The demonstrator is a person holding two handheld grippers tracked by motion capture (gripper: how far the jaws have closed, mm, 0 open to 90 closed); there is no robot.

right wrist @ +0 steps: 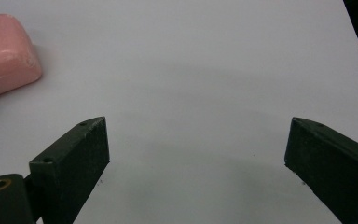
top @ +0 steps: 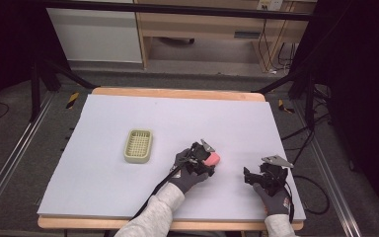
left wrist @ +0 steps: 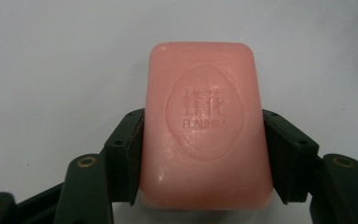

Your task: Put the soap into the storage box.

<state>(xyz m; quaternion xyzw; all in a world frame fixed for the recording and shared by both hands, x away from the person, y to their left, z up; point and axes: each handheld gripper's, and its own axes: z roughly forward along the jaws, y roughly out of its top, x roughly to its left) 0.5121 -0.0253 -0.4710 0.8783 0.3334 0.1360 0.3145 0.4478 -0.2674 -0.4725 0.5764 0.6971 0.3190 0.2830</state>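
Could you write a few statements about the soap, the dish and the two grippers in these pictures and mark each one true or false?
1. The left gripper grips the pink soap by its two long sides. True.
2. The soap already lies in the soap dish. False: the dish has nothing in it and the soap is apart from it, to its right in the high view.
3. The right gripper is open with nothing between its jaws. True.
4. The right gripper also touches the soap. False: it is apart from it, over the bare table.
5. The soap has a stamped mark on its top face. True.
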